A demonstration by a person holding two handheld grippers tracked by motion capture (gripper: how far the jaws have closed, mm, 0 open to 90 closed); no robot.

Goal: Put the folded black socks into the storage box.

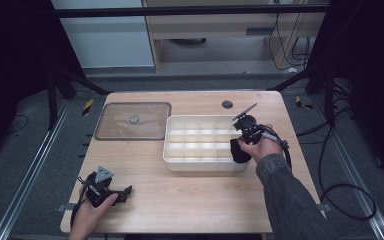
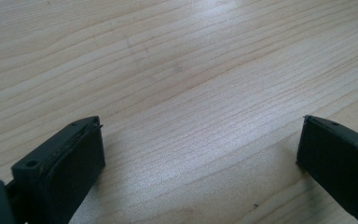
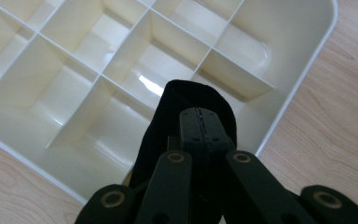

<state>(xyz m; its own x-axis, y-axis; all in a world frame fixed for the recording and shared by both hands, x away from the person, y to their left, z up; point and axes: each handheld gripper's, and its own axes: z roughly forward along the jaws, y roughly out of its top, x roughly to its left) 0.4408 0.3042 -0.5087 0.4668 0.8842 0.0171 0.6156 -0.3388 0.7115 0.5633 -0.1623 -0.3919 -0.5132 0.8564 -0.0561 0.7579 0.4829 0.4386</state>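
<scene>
A white tray (image 1: 205, 166) divided into several compartments stands on the middle of the wooden table. My right gripper (image 1: 241, 144) hangs over the tray's near right corner, shut on a black folded cloth (image 1: 239, 152). In the right gripper view the black cloth (image 3: 163, 130) wraps around the closed gripper (image 3: 200, 117) and dangles above a compartment of the tray (image 3: 303, 79). My left gripper (image 1: 126, 191) lies low at the table's near left, held by a hand. Its fingers (image 2: 70, 163) stand wide apart over bare wood, so the left gripper (image 2: 200, 140) is open with nothing in it.
A clear flat lid (image 1: 132, 121) with a small round knob lies left of the tray. A round cable hole (image 1: 227, 104) sits near the table's far edge. Cables trail on the floor to the right. Bare table (image 1: 190, 195) stretches in front of the tray.
</scene>
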